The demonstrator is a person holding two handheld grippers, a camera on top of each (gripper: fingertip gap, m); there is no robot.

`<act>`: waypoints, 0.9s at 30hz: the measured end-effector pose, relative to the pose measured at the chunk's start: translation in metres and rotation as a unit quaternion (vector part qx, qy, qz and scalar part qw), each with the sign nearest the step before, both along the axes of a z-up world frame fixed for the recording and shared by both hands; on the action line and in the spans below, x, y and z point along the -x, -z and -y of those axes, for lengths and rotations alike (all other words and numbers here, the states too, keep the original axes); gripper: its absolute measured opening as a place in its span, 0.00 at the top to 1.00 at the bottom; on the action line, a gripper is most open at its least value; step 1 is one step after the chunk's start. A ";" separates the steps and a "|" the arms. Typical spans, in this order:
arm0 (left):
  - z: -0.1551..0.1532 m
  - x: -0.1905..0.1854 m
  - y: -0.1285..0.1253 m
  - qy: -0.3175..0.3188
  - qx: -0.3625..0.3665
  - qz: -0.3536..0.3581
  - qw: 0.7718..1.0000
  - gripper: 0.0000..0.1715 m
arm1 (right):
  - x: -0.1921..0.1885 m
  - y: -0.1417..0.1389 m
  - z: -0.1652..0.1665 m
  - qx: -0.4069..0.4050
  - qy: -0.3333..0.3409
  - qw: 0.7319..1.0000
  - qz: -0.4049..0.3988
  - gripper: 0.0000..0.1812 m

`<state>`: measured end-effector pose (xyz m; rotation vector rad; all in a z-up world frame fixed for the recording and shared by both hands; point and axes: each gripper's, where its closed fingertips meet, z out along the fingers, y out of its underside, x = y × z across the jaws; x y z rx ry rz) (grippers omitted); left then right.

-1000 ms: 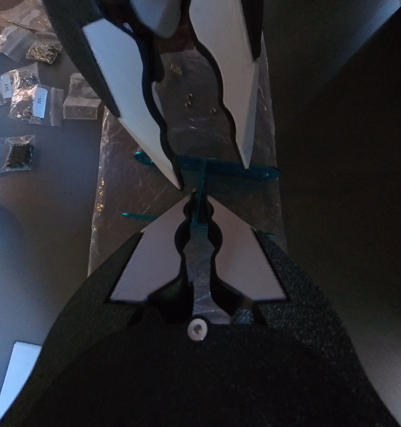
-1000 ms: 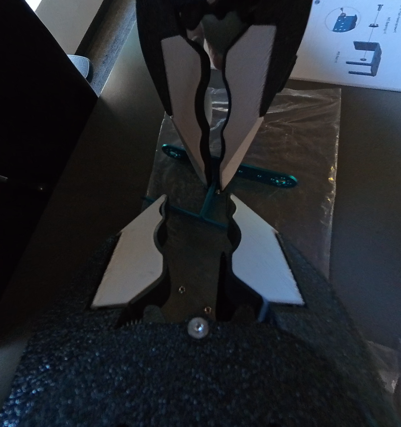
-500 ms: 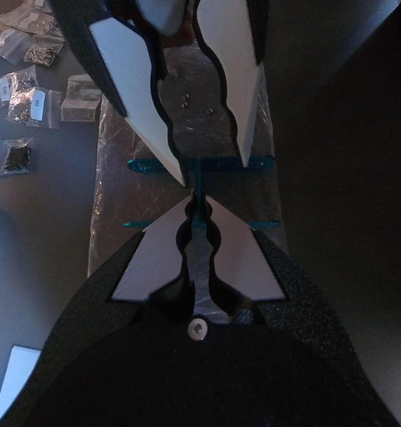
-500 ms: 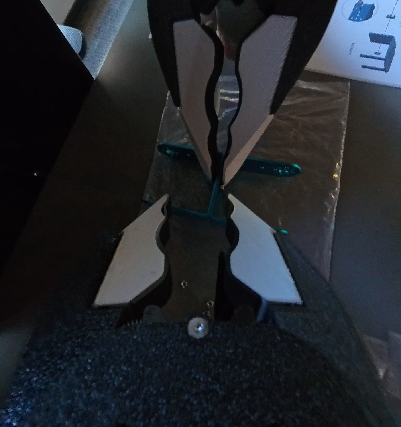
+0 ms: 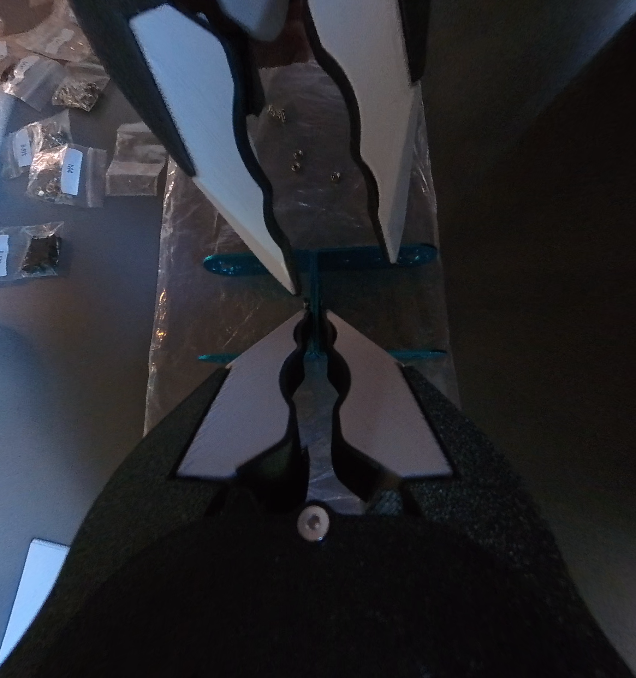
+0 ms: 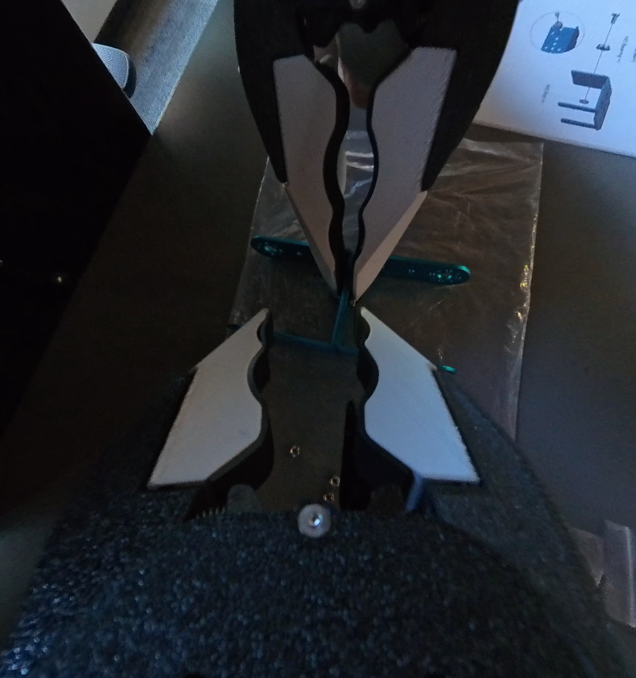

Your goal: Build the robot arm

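A teal metal bracket [image 5: 411,254] with two flanges and a middle web stands on a clear plastic bag [image 5: 199,312]. My left gripper [image 5: 314,313] is shut on the web. In the right wrist view it comes in from the top [image 6: 345,290], still gripping the bracket [image 6: 430,273]. My right gripper [image 6: 314,312] is open and faces the left one. Its fingers straddle the near flange, and one fingertip [image 6: 367,319] sits just beside the web. In the left wrist view the right gripper [image 5: 342,273] shows open at the top.
Several small nuts [image 5: 295,167] lie loose on the bag, also in the right wrist view [image 6: 293,450]. Small zip bags of hardware [image 5: 52,176] lie at the left. A white printed sheet [image 6: 584,73] lies beyond the bag [image 6: 492,220]. A dark cabinet [image 6: 34,183] stands at the left. Less than 4 cm separates the two grippers' tips. My right gripper's tips are some 15 cm from the dark cabinet [image 6: 34,183].
The bracket has turned a little in the left gripper, so its far flange now lies level. The right gripper has edged closer to the web. Neither gripper has opened or shut.
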<state>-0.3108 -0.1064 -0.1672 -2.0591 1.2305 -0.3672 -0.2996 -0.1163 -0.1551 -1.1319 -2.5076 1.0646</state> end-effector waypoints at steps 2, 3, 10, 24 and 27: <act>0.000 0.000 0.000 0.000 0.000 -0.001 1.000 0.98 | 0.003 -0.006 0.004 0.015 0.000 1.000 -0.008 0.77; 0.000 0.000 0.000 0.000 0.000 -0.001 1.000 0.98 | 0.003 -0.005 0.005 0.014 0.000 1.000 -0.008 0.77; -0.005 0.001 -0.012 -0.051 -0.036 -0.008 0.998 0.86 | 0.003 0.002 -0.002 0.013 0.017 1.000 0.007 0.76; 0.014 0.018 -0.034 -0.205 -0.026 0.136 0.969 0.85 | 0.018 -0.002 -0.016 -0.022 0.145 0.989 0.003 0.86; 0.010 0.016 -0.038 -0.249 -0.050 0.152 0.955 0.86 | 0.016 -0.006 -0.016 -0.016 0.159 0.987 0.003 0.87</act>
